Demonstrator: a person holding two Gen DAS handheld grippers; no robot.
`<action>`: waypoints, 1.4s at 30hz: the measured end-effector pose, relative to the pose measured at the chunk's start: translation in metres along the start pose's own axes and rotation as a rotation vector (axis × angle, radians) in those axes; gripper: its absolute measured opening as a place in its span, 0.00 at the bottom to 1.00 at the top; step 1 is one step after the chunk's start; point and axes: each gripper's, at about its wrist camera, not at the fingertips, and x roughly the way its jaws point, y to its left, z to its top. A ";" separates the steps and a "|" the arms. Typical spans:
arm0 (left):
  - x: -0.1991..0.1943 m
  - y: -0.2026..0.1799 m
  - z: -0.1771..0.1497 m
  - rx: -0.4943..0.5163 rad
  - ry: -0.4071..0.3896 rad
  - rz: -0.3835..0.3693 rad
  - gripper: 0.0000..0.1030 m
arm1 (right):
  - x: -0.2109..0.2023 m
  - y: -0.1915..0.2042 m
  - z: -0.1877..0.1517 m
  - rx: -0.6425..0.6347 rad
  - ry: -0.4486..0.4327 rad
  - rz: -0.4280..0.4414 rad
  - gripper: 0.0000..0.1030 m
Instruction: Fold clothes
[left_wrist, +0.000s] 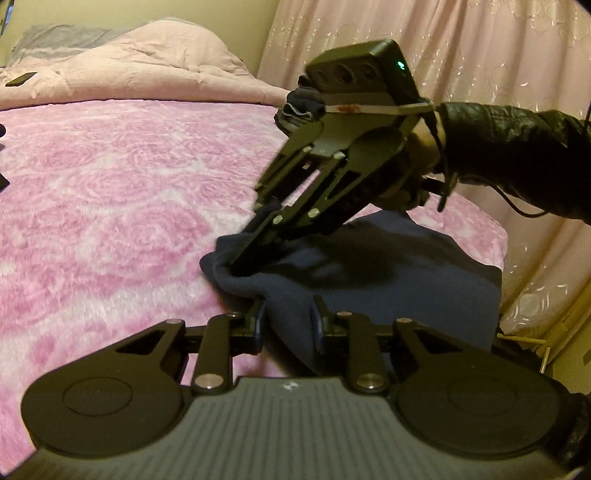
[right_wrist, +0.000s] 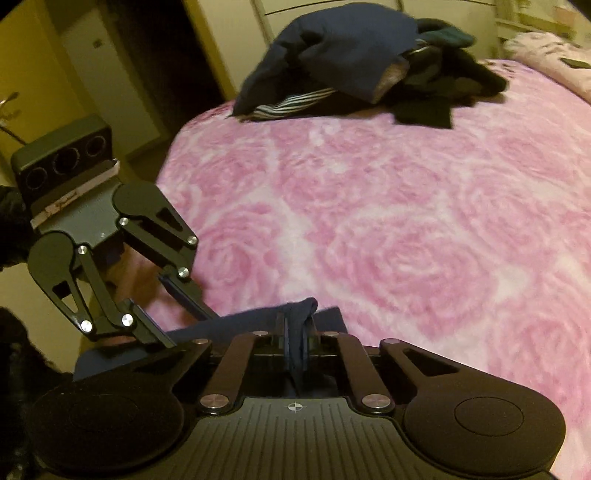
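Navy fabric fills the space at both tools. The right gripper (right_wrist: 295, 345) has its fingers pressed together on a bunched fold of the navy garment (left_wrist: 388, 273), which rises as a small peak just past the fingertips. From the left wrist view the same gripper (left_wrist: 245, 267) slants down from the upper right and bites the garment's left edge. The left gripper (left_wrist: 288, 314) is spread, its two fingers straddling the cloth's near edge with fabric between them but not pinched. The garment lies at the near corner of the bed, on the pink rose-patterned blanket (right_wrist: 406, 240). Well apart, at the far end of the blanket, sits a heap of dark clothes (right_wrist: 354, 59) with a striped piece showing. A pale pink comforter (left_wrist: 147, 62) is bunched at the head of the bed, with floral curtains (left_wrist: 480, 55) beside it.
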 end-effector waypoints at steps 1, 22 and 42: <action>0.000 -0.001 0.002 0.003 -0.001 0.002 0.19 | -0.007 0.003 -0.002 0.003 -0.015 -0.035 0.03; 0.006 0.009 0.007 -0.191 0.044 0.055 0.13 | -0.022 0.003 -0.010 0.030 -0.062 -0.246 0.24; -0.011 0.016 0.012 -0.279 0.067 0.099 0.22 | -0.073 0.033 -0.034 0.171 -0.221 -0.395 0.24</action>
